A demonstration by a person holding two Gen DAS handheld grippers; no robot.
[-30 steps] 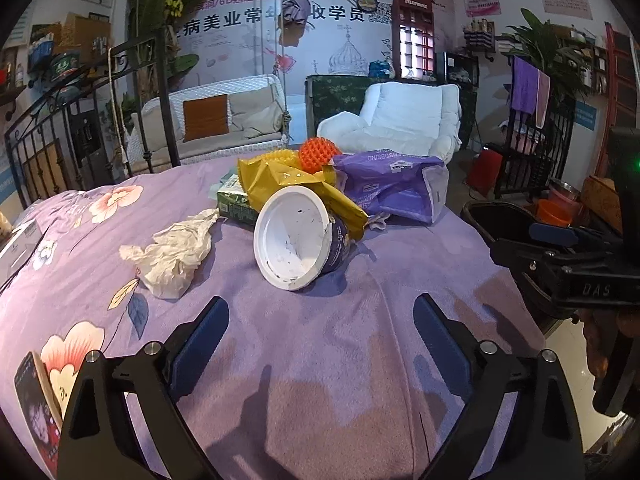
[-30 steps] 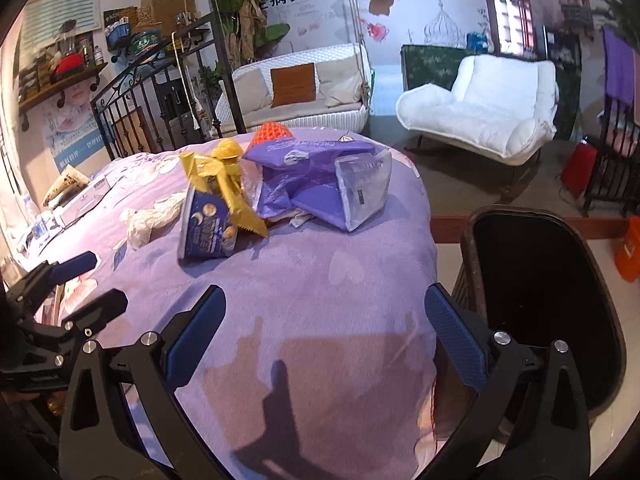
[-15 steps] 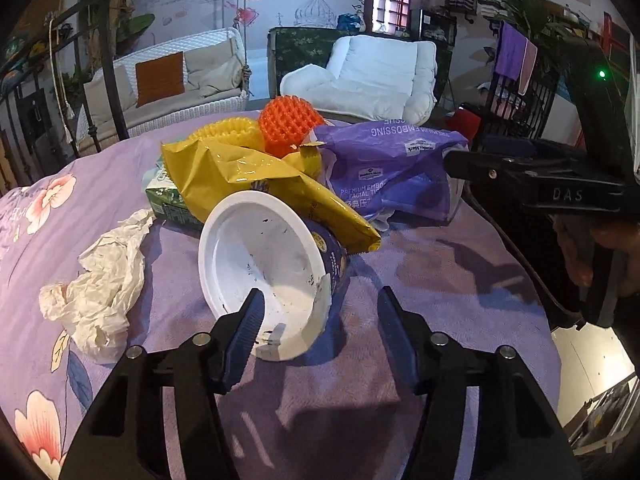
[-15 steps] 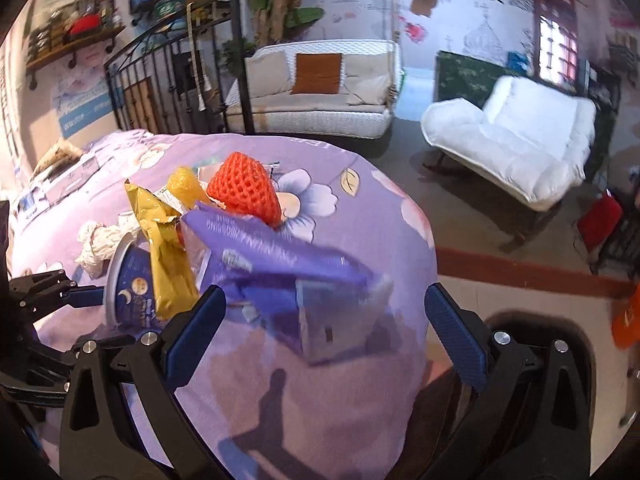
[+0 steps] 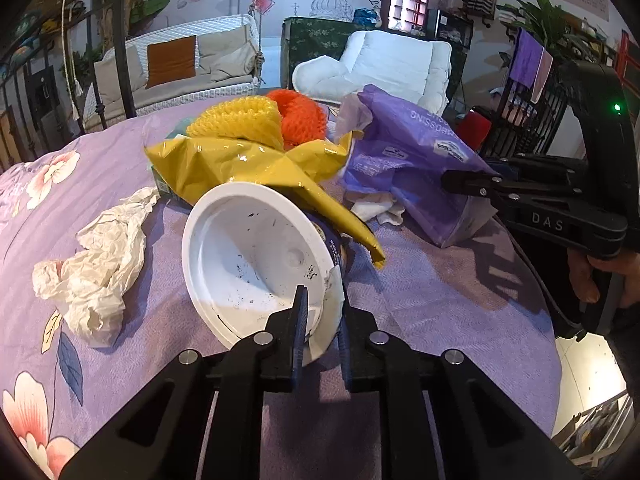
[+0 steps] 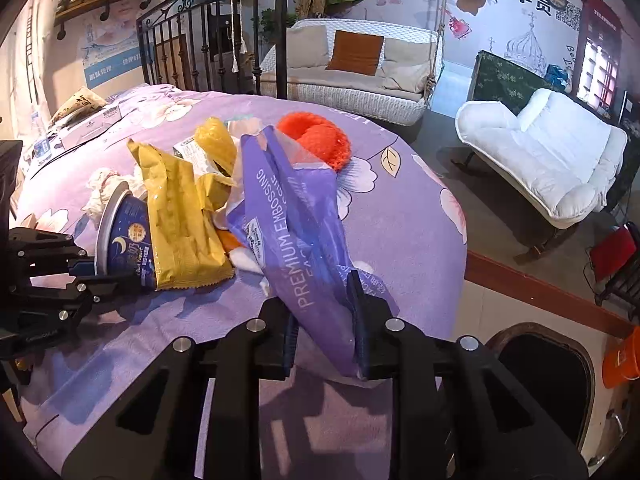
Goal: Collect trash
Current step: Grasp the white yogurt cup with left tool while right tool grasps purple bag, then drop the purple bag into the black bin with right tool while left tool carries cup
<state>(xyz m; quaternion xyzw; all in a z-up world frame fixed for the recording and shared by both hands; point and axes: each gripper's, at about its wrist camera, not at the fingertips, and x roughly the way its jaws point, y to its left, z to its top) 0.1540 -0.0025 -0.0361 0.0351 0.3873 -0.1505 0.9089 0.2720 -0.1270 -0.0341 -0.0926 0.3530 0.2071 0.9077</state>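
Observation:
A blue cup (image 5: pixel 256 256) with a white inside lies on its side on the purple floral cloth (image 5: pixel 420 304). My left gripper (image 5: pixel 322 312) is closing its jaws, and they pinch the cup's lower rim, which bends between the pads. In the right wrist view the cup (image 6: pixel 128 232) and the left gripper (image 6: pixel 86 276) show at the left. The jaws of my right gripper (image 6: pixel 324 320) are closing too and squeeze the near end of a purple tissue pack (image 6: pixel 296 232). The same pack (image 5: pixel 404 156) lies right of a yellow wrapper (image 5: pixel 256 164).
An orange foam net (image 5: pixel 300 116) and a yellow foam net (image 5: pixel 236 120) lie behind the wrapper. Crumpled white paper (image 5: pixel 96 264) lies to the cup's left. A black bin (image 6: pixel 548 380) stands on the floor past the table's right edge. A person's hand (image 5: pixel 588 280) holds the right gripper.
Both grippers came forward to the trash pile with wide jaws. The left jaws have closed onto the cup's rim and the right jaws onto the end of the purple pack.

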